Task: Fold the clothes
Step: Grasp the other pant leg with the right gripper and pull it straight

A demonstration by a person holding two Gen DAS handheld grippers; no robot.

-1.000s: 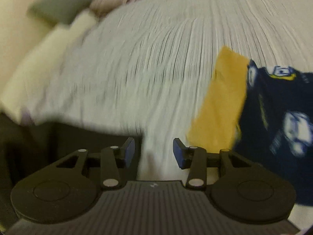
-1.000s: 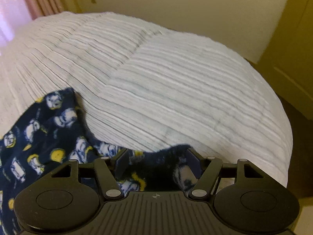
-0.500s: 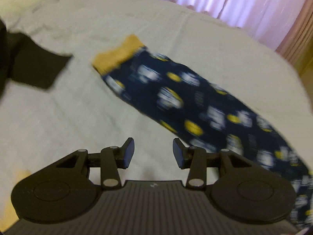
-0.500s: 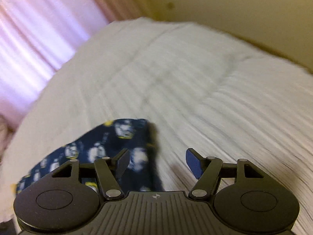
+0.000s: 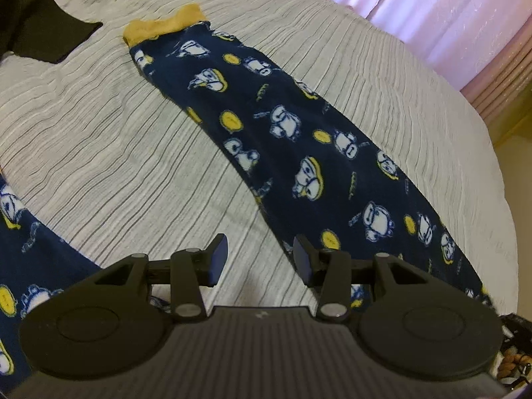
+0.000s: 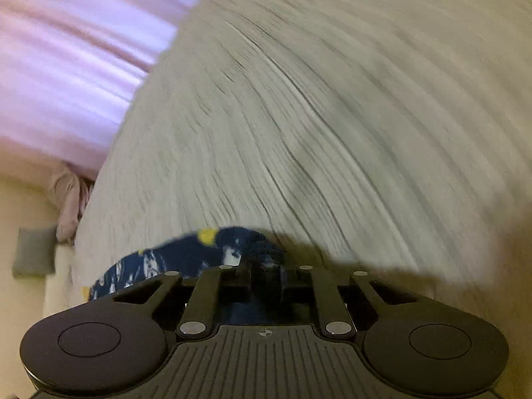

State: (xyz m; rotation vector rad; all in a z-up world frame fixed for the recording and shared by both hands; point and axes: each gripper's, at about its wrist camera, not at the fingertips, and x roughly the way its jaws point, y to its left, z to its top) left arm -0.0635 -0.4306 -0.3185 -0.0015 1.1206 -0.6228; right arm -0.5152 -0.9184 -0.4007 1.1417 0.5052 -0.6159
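Here the right gripper (image 6: 266, 274) clenches the pajama pants (image 5: 299, 139) between its jaws, while the left gripper (image 5: 257, 259) gapes empty just beside them.

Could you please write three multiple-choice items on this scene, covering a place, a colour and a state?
1. Where does the navy cartoon-print fleece trouser leg lie?
A. on the grey ribbed bedspread
B. on a chair
C. on the floor

2. What colour is the trouser leg's cuff?
A. red
B. mustard yellow
C. white

3. How are the left tongs?
A. shut on fabric
B. out of view
C. open, holding nothing

Key: 1 A, the leg lies flat across the bedspread; 2 B, the band at its far end is yellow; 3 C, bedspread shows between the parted tips.
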